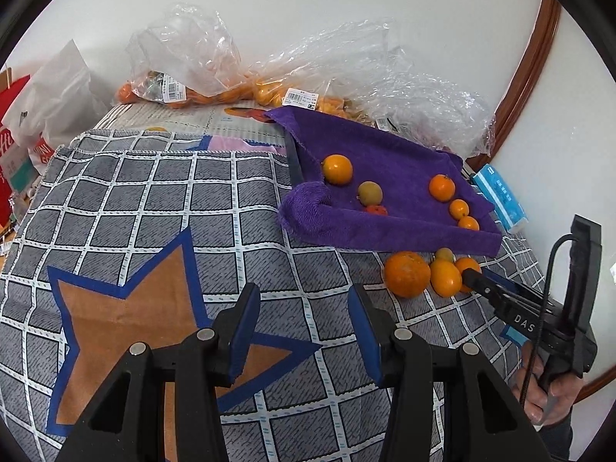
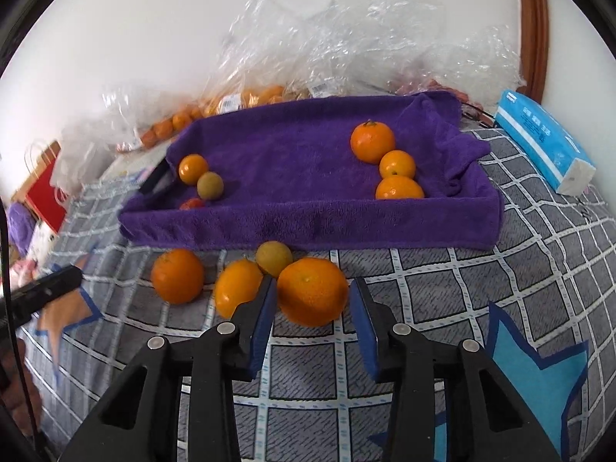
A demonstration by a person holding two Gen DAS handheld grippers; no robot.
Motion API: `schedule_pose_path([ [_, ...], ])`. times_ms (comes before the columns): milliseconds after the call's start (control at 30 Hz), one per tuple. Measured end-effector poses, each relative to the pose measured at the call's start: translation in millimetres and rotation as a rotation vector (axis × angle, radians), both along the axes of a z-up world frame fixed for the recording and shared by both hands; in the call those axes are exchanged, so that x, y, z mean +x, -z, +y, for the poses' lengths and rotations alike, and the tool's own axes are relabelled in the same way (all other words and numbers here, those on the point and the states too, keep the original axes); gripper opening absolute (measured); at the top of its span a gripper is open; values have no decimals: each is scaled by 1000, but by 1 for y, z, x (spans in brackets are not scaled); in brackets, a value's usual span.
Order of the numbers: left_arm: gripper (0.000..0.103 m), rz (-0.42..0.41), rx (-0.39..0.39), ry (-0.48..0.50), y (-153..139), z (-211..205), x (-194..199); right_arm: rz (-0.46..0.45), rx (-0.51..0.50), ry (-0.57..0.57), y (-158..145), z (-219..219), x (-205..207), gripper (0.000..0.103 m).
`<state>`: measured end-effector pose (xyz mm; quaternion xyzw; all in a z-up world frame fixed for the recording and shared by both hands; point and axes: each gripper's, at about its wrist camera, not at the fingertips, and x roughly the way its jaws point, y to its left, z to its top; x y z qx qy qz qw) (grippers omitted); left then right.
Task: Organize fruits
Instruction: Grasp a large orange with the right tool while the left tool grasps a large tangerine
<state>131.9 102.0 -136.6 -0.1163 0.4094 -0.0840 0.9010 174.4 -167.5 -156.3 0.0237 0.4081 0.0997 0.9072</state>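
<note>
A tray lined with a purple towel [image 2: 308, 223] [image 1: 385, 231] holds several oranges and a greenish fruit [image 2: 210, 185]. In front of it on the checked cloth lie a large orange [image 2: 312, 290], a yellow-orange fruit [image 2: 235, 287], a greenish fruit [image 2: 274, 258] and another orange [image 2: 177, 275]. My right gripper [image 2: 312, 308] is open with its jaws either side of the large orange, not closed on it. In the left wrist view the right gripper [image 1: 471, 273] reaches that fruit group [image 1: 407, 274]. My left gripper [image 1: 304, 327] is open and empty over the cloth.
Clear plastic bags of oranges [image 1: 184, 88] [image 2: 246, 100] lie behind the tray against the white wall. A blue tissue pack [image 2: 543, 142] sits right of the tray. Red and white bags [image 1: 23, 123] stand at the far left. A wooden frame [image 1: 527, 77] curves at the right.
</note>
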Motion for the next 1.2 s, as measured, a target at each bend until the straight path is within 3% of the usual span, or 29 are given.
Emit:
schedule_pose_path([
  [267,45,15,-3,16,3,-9,7,49,-26,-15,14,6,14,43],
  [667,45,30,32,121,7,-72,22,-16,-56,24,4,-28,-9,41],
  [1000,45,59,55,128,21,-106,39,-45,-79,40,5,-53,-20,41],
  [1100,45,66,98,119,27,-116,45,-49,-80,40,6,-52,-18,41],
  [1200,44,24,170,102,29,-124,43,-34,-75,43,8,-53,-16,41],
])
